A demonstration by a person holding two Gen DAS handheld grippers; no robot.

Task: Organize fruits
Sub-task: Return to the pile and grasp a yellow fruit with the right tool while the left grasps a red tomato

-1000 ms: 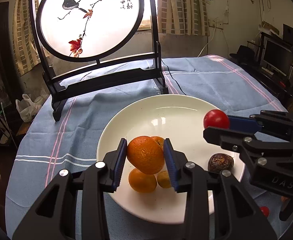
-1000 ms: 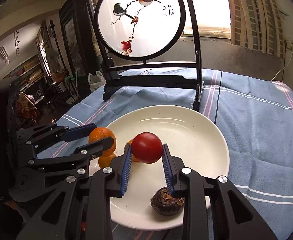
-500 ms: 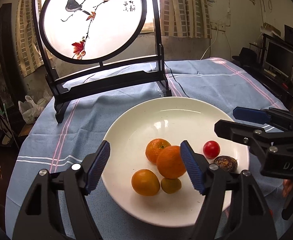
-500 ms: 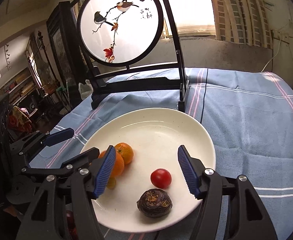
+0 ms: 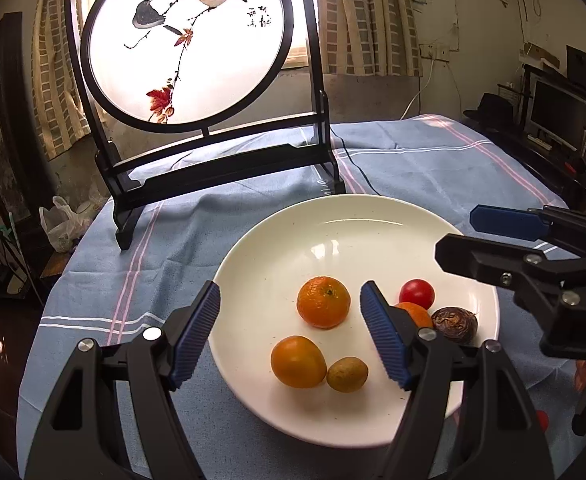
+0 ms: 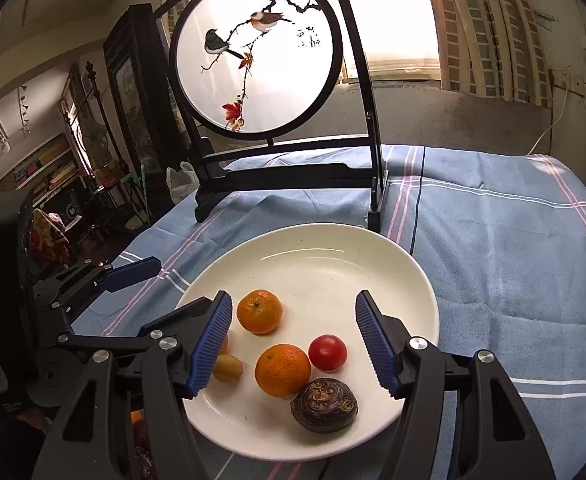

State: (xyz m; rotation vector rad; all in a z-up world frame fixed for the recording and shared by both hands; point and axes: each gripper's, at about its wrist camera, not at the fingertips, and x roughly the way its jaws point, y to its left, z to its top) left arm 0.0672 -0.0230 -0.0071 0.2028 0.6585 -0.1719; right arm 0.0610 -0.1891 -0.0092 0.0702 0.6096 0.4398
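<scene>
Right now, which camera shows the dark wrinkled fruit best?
The right wrist view: the dark wrinkled fruit lies whole and close on the white plate. In the left wrist view it looks smaller, partly behind a finger.

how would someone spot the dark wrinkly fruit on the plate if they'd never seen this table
Find the white plate on the blue cloth. At its near edge, beside the red tomato, lies the dark fruit: the only purple-brown, wrinkled piece among smooth orange and red ones.
</scene>
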